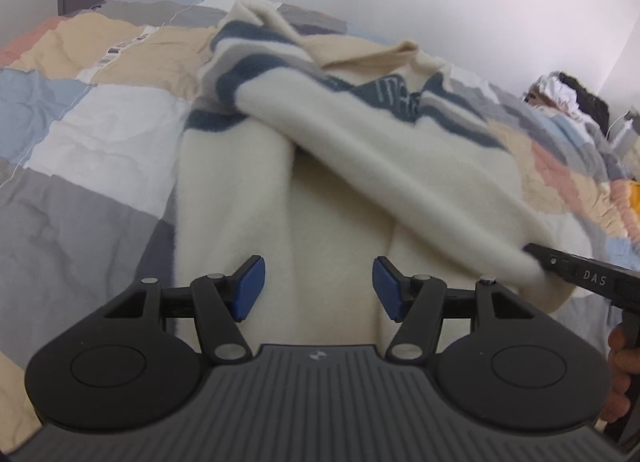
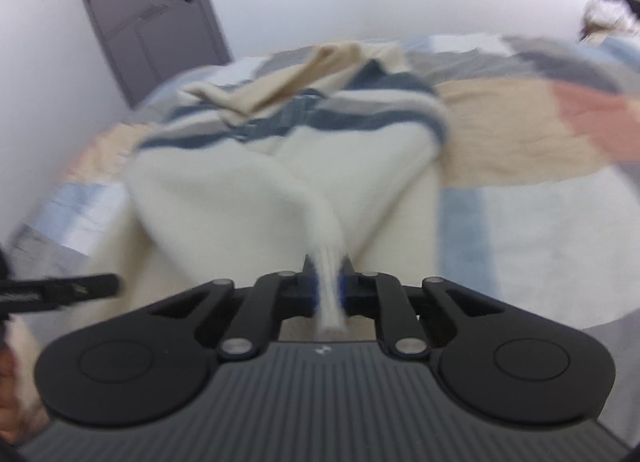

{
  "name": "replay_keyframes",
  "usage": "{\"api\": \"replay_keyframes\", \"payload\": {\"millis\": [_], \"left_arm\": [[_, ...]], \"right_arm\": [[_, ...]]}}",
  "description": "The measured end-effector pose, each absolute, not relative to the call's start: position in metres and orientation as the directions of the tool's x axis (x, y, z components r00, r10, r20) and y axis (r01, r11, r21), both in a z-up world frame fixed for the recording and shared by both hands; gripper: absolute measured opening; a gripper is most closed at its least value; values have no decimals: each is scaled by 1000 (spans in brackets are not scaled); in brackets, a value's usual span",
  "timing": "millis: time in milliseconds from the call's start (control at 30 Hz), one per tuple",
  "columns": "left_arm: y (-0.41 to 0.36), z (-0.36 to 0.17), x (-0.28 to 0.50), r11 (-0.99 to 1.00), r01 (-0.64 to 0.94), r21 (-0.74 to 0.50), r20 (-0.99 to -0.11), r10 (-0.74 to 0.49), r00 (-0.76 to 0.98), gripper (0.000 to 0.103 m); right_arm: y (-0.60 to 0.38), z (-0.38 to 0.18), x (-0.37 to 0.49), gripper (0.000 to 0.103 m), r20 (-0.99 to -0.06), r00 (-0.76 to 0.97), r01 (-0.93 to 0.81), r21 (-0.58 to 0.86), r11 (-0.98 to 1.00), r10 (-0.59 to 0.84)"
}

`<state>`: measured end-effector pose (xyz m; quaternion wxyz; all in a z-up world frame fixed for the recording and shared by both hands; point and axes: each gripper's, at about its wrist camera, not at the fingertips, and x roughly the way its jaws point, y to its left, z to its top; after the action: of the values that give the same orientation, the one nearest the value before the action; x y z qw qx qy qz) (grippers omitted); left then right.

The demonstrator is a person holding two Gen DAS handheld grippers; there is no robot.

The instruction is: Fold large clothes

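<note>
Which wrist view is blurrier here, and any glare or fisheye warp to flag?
Right wrist view: heavy motion blur across the cream fleece sweater with blue stripes and patchwork quilt; the right gripper itself stays sharp. Left wrist view: sharper, mild blur on the lifted sleeve. Both: soft even light, no glare, fisheye bends the bed edges.

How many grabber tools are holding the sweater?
1. The right tool pinches a sleeve cuff of the sweater. The left tool is open above it, holding nothing.
</note>
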<state>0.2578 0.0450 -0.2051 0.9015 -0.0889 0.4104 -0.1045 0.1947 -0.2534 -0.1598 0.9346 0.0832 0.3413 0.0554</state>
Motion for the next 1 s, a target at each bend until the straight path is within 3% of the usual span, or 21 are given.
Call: {"api": "replay_keyframes", "payload": {"millis": [167,300,333,400,600,700,1000], "left_arm": [[52,-202,258,951,124,-285,-710,-296,639,65],[59,-200,260,937,117,-329,-695,-324,642,65],[61,-198,263,934,110,-341,-692,-328,643,65],[62,-193,270,934,118,-337,-679,-328,656,65],[59,-190,289,950,158,-269,-647,-299,701,65],[65,-200,300,946,147,-290,-659,-309,686,65],[82,-208,312,942,118,-314,-610,-296,735,65]], "right_arm": [[-263,-171,201,13,-666,732,19,230,973,143],[-263,-160,199,22,-655,743,45,254,966,138],[-262,-155,198,26,-645,756,52,237,970,117],[-259,-146,201,47,-631,771,52,193,980,83],[-258,-115,233,47,-569,819,37,183,982,75],[-239,-105,262,47,-550,827,-28,168,985,117],[-164,-130,384,47,-602,769,-132,183,974,217]]}}
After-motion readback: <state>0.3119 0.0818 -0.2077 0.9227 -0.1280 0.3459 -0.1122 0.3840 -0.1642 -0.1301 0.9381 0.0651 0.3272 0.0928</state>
